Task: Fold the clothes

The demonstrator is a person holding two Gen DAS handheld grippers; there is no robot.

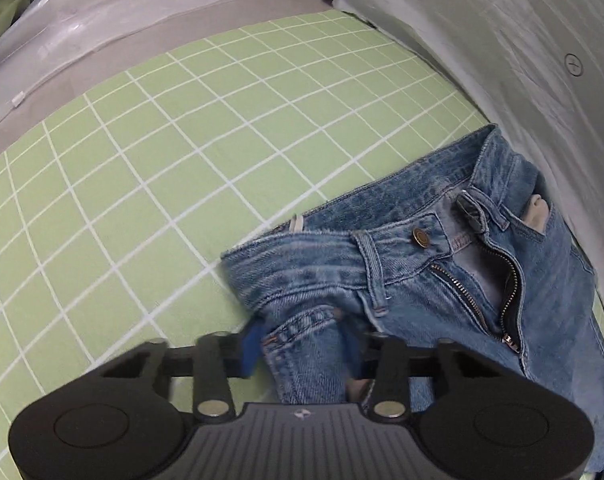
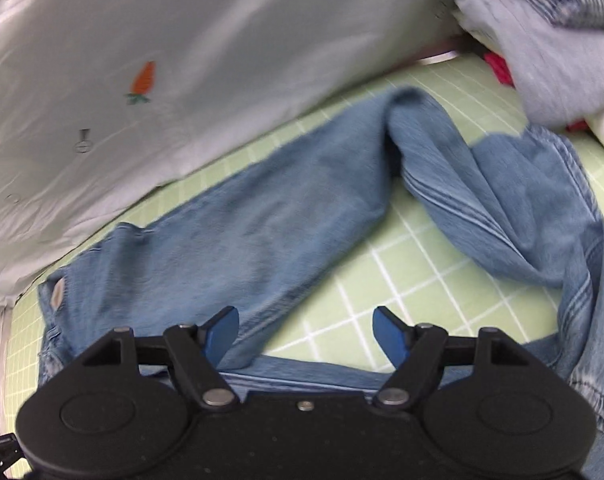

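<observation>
A pair of light blue jeans [image 1: 441,280] lies on a green checked sheet [image 1: 162,168], waist up, zip open. My left gripper [image 1: 302,340] has its blue fingers closed on a fold of denim at the waist's left side. In the right wrist view the jeans' legs [image 2: 262,232] spread across the sheet, one leg bent back to the right. My right gripper [image 2: 305,336] is open, its blue fingers wide apart, just above the near leg and the sheet, holding nothing.
A pale grey quilt [image 2: 162,80] with a carrot print lies along the far side of the jeans. A heap of other clothes [image 2: 549,40] sits at the top right. A grey plastic-covered edge [image 1: 102,40] borders the sheet.
</observation>
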